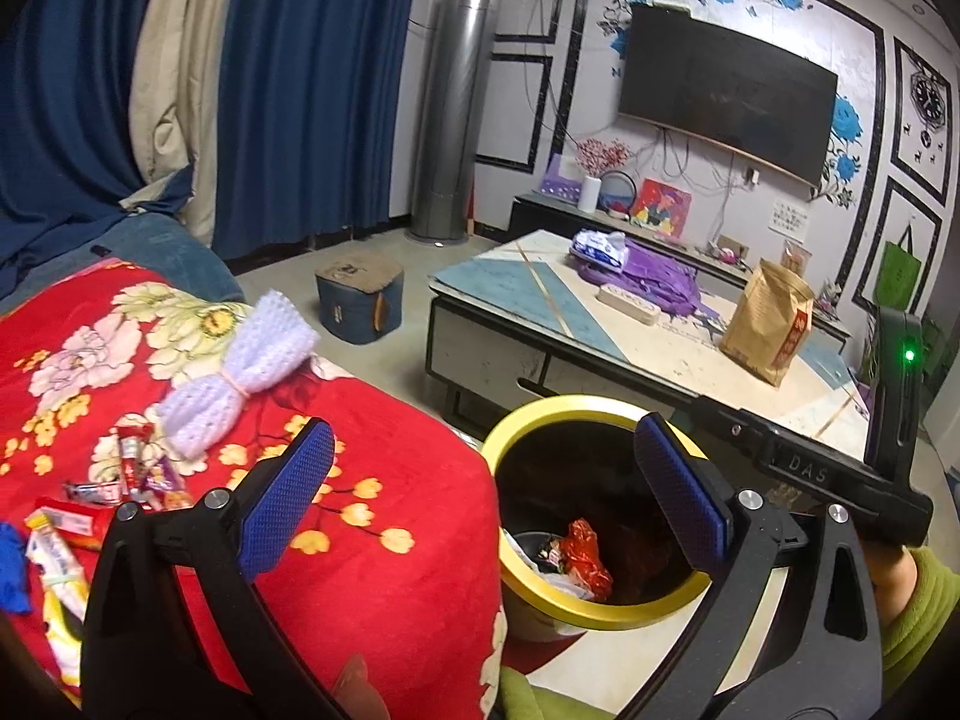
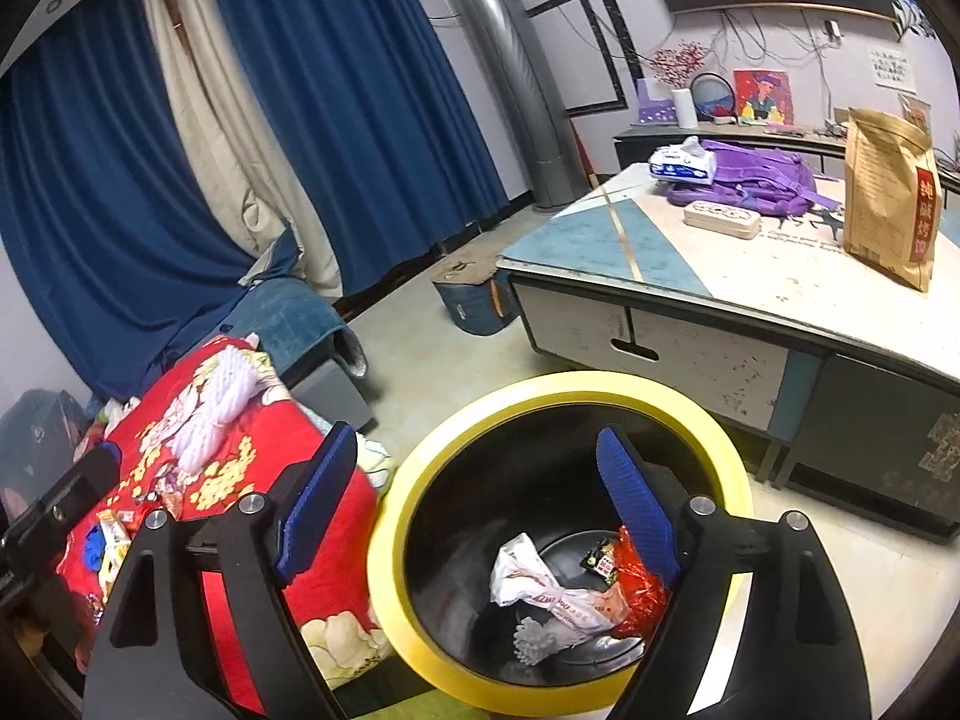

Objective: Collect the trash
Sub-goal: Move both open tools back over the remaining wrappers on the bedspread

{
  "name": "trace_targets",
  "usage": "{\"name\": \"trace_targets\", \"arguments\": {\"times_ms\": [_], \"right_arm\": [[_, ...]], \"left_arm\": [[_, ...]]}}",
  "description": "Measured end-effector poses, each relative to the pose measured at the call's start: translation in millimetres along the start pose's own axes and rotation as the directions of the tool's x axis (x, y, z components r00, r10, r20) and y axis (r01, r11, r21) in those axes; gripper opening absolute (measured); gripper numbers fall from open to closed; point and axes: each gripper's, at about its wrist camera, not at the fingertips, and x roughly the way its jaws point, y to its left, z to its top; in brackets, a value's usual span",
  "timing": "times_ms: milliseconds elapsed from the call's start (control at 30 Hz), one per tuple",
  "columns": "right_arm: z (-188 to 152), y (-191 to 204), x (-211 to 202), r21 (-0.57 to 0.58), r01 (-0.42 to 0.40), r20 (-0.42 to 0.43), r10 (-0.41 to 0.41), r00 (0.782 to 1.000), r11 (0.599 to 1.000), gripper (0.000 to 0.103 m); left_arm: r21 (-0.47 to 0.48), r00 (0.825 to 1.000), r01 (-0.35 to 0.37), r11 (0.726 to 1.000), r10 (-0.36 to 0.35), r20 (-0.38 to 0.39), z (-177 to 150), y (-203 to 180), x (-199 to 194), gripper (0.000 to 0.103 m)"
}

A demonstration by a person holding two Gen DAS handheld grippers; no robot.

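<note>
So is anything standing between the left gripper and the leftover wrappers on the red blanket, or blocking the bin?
Nothing visible. The wrappers lie uncovered on the red blanket, just left of the open, empty left gripper; the white knit bundle sits behind them. The bin stands open beside the blanket.

Home living rm: TV (image 1: 726,93), curtains (image 1: 312,90), sofa (image 1: 150,246).

One bin (image 2: 558,396), one knitted bow (image 1: 240,372), perhaps six wrappers (image 1: 144,474) on the blanket (image 1: 372,420).

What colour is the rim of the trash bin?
Yellow; the trash bin rim shows best in the right wrist view.
</note>
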Motion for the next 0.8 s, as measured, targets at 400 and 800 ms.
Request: {"name": "trace_targets", "arguments": {"times_ms": [400, 800], "right_arm": [[-7, 49, -5, -0.084, -0.075, -0.014, 0.074, 0.997, 0.994, 0.081], [-20, 101, -4, -0.17, -0.167, -0.063, 0.158, 0.985, 0.971, 0.083]], "left_arm": [[-0.069, 0.994, -0.096, 0.993, 0.1, 0.052, 4, 42, -37, 0.092], [-0.138, 0.973, -0.188, 0.972, 0.204, 0.11, 12, 88, -76, 0.092]]}}
